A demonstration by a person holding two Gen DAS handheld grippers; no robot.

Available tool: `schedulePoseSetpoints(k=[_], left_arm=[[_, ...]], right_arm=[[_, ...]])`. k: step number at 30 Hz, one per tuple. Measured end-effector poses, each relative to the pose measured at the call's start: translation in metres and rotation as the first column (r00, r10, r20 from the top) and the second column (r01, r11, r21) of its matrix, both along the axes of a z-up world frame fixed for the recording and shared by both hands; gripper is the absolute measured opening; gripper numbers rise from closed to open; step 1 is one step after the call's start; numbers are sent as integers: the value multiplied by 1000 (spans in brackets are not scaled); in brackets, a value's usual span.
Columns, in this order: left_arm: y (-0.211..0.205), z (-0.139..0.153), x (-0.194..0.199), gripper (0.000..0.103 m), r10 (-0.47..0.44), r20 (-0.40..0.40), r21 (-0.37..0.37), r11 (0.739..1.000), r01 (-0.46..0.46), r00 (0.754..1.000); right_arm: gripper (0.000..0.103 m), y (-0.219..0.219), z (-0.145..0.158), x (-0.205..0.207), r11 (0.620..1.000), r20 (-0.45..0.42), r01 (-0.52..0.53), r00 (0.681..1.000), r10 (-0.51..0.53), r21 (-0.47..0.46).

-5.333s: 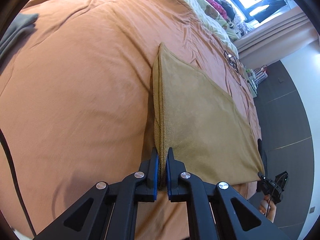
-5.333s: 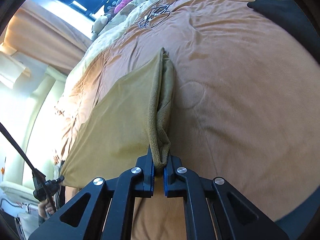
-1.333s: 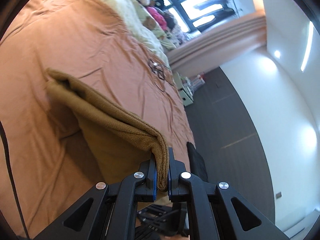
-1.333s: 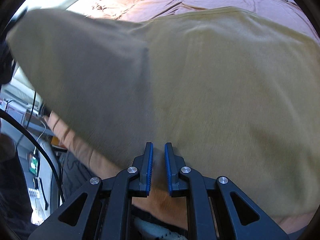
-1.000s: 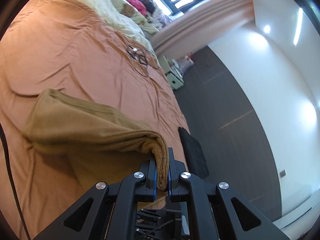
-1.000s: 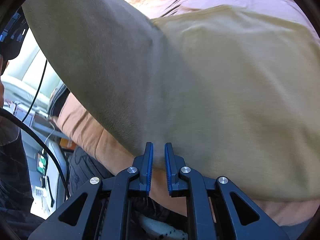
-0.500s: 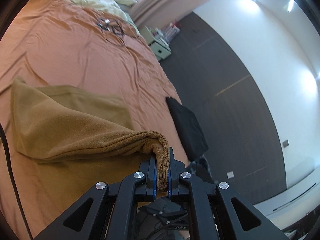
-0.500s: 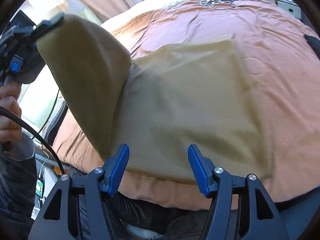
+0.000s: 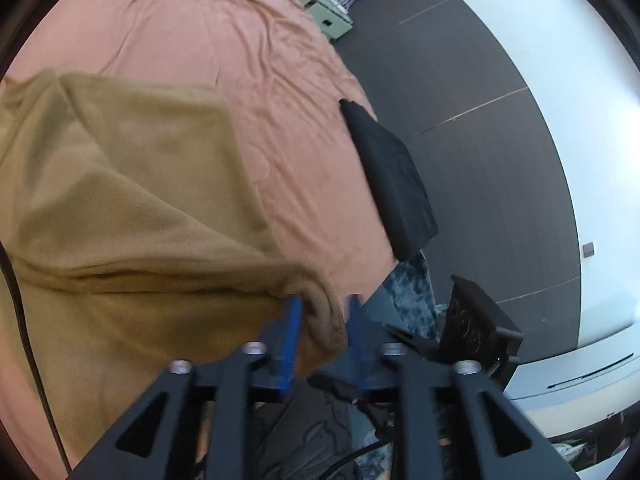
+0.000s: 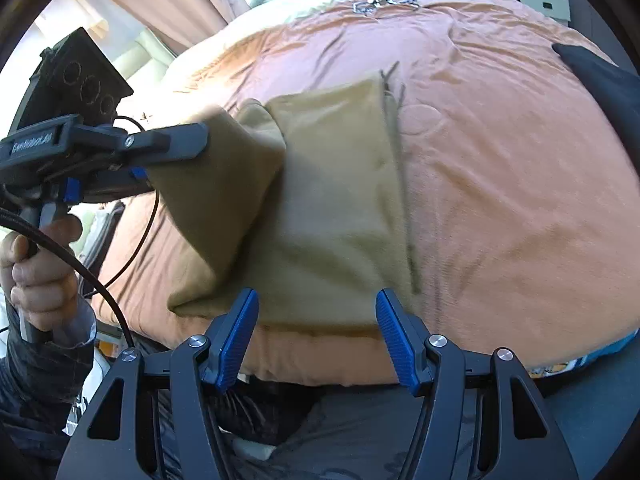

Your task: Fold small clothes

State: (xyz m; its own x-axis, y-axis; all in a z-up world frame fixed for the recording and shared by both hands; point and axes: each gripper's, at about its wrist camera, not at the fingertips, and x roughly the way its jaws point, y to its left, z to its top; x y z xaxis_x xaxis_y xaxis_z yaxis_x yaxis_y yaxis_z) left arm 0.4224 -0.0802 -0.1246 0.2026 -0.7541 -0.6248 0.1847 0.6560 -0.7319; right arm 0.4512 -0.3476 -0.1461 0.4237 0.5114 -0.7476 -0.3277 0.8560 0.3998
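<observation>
A tan cloth lies on the orange bed cover, and its left part is lifted and folded over toward the middle. My left gripper has the thick folded corner of the tan cloth between its blue pads. Its jaws are opening, and a gap shows beside the right pad. From the right wrist view, the left gripper comes in from the left, held by a hand. My right gripper hangs open over the near bed edge with nothing between its fingers.
A black garment lies at the bed's right edge, also at the far right as a dark garment. Cables rest near the far pillows. The dark floor lies beyond the bed. The right gripper's body is close by.
The left gripper carried the cloth corner further across and lower, and its jaws have parted around it. The right gripper opened wide and drew back from the cloth.
</observation>
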Motion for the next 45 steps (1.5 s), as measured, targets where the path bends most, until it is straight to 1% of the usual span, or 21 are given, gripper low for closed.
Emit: schedulePoseSetpoints(k=[1, 3, 6, 10, 13, 16, 18, 20, 21, 23, 25, 27, 30, 31, 32, 34, 36, 37, 41, 43, 45], left_arm=[[5, -1, 0, 58, 15, -1, 0, 1000, -15, 1000], [20, -1, -3, 66, 51, 10, 6, 999, -51, 999], [46, -4, -2, 66, 109, 4, 17, 994, -109, 994], [79, -11, -11, 66, 182, 0, 82, 980, -182, 983], [101, -25, -22, 66, 246, -23, 123, 963, -242, 969], [123, -37, -41, 66, 292, -44, 155, 947, -282, 956], [133, -46, -52, 66, 323, -59, 182, 934, -308, 945], [139, -52, -58, 65, 341, -67, 209, 924, -321, 938], [141, -57, -63, 63, 349, -71, 227, 918, -325, 935], [141, -64, -68, 58, 357, -90, 250, 912, -326, 930], [141, -74, -72, 48, 365, -116, 266, 908, -325, 924], [141, -81, -76, 46, 377, -129, 287, 900, -330, 917], [140, -88, -77, 44, 382, -141, 291, 898, -330, 914], [139, -88, -77, 42, 381, -138, 297, 897, -328, 914], [138, -89, -76, 41, 377, -136, 303, 896, -324, 916], [134, -92, -71, 33, 365, -151, 301, 902, -309, 918], [137, -95, -69, 22, 366, -161, 313, 900, -304, 917], [138, -95, -69, 18, 362, -162, 315, 901, -299, 918], [139, -89, -72, 11, 342, -135, 354, 893, -277, 930], [137, -88, -72, 10, 332, -129, 369, 891, -265, 935], [135, -88, -72, 10, 317, -126, 385, 889, -248, 940]], right_arm=[[59, -1, 1, 1, 1000, -6, -4, 1000, 4, -6], [59, -1, 3, 2, 1000, -9, -15, 1000, 15, -24], [59, 5, 10, 6, 997, 1, -45, 999, 45, -61], [59, 18, 18, 16, 983, 21, -90, 995, 94, -160], [59, 31, 20, 27, 966, 22, -135, 990, 143, -220], [46, 46, 19, 39, 943, 13, -187, 980, 199, -276], [42, 57, 16, 47, 920, 1, -222, 972, 235, -324], [36, 67, 13, 55, 898, -17, -260, 962, 272, -355], [36, 73, 11, 59, 886, -24, -281, 956, 293, -368], [36, 83, 8, 64, 861, -36, -313, 945, 326, -402], [36, 94, 5, 70, 831, -47, -338, 934, 355, -442], [33, 105, 4, 75, 808, -50, -356, 924, 379, -470], [23, 119, 1, 85, 785, -49, -378, 911, 409, -490], [14, 123, 1, 85, 777, -45, -382, 908, 418, -501], [8, 124, 2, 87, 776, -42, -384, 906, 422, -500], [7, 122, 4, 91, 797, -37, -373, 913, 405, -476], [6, 110, 10, 95, 849, -39, -347, 931, 363, -398], [5, 100, 14, 97, 871, -40, -332, 939, 341, -363], [5, 67, 16, 102, 938, -67, -274, 962, 266, -211], [5, 56, 13, 98, 946, -79, -278, 960, 268, -164], [5, 51, 7, 97, 944, -79, -272, 962, 262, -186]])
